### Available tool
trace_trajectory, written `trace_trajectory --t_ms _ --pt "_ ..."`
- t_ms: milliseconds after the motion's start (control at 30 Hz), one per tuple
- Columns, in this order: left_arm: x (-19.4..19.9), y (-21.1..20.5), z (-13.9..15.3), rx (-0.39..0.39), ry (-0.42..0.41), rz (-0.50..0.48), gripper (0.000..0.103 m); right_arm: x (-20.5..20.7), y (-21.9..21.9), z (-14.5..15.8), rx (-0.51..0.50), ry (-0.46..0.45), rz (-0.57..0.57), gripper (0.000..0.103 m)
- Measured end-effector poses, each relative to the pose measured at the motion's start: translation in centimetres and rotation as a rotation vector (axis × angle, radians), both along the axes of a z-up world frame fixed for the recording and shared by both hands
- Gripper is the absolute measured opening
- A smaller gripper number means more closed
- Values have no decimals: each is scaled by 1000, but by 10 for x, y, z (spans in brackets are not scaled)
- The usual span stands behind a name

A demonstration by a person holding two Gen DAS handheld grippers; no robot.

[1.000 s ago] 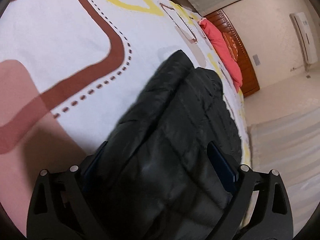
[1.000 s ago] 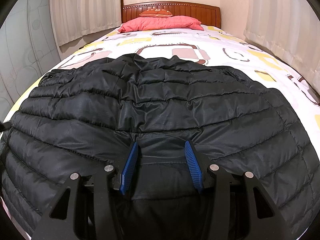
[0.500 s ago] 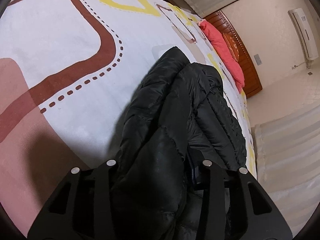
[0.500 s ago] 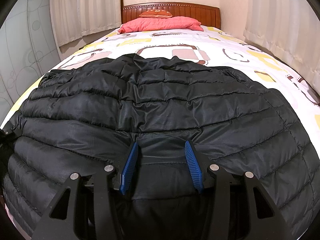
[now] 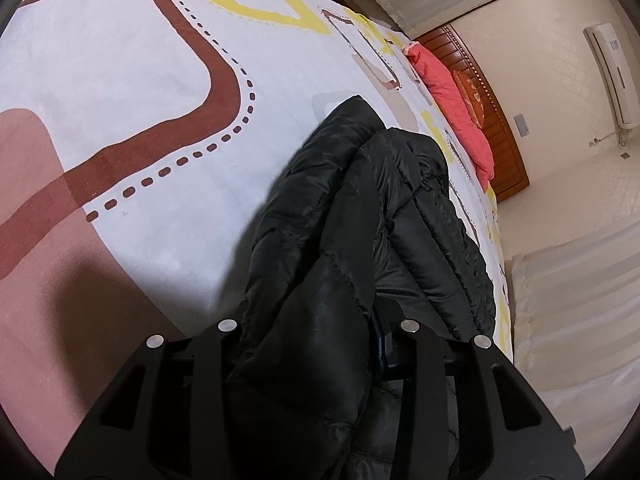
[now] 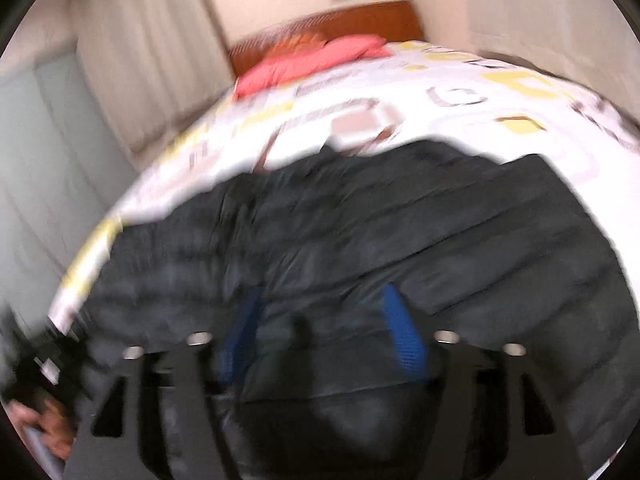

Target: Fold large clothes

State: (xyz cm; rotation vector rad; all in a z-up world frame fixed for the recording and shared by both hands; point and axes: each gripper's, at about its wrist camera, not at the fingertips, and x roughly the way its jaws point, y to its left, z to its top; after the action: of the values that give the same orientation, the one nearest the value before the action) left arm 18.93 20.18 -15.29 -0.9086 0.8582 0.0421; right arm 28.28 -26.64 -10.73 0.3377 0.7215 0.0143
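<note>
Your down jacket (image 6: pixel 360 248) lies on the bed (image 6: pixel 460 120), spread across its near end. Beyond it, at the far end, the pillow (image 6: pixel 312 62) rests against the headboard (image 6: pixel 380 16). Your left claw (image 5: pixel 316 344) sits at the jacket's edge, with a fold (image 5: pixel 320 280) bunched between its fingers; bedspread (image 5: pixel 120 80) lies to its left.

Your left tongs (image 5: pixel 316 332) have matte black arms with triangular cut-outs, each arm carrying silver round screw heads (image 5: pixel 228 325) near its tip. A blue pad strip (image 5: pixel 380 344) shows on the inner face of one finger. Your right tongs (image 6: pixel 320 336) have the same black arms, silver screws (image 6: pixel 446 336) and ribbed blue pads (image 6: pixel 402 336). Bare skin of your left hand (image 6: pixel 48 424) appears blurred, left of the right tongs.
</note>
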Motion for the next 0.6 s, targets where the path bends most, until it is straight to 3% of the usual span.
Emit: trace_trajectory --t_ms 167,267,333,467,600 --pt "-1 1 -1 -4 -4 -5 38 -22 -100 15 170 -66 -181 79" --pt "-2 2 -1 0 -8 -12 39 -36 -148 -4 243 -29 -296 79" --pt "-2 2 -2 -5 -13 -13 40 -35 -174 -25 355 12 -322 79" --pt "-4 4 -4 -14 -14 -17 48 -19 -177 -66 574 63 -260 79" --pt "-8 10 -8 -39 -19 -24 59 5 -150 -65 516 44 -192 79"
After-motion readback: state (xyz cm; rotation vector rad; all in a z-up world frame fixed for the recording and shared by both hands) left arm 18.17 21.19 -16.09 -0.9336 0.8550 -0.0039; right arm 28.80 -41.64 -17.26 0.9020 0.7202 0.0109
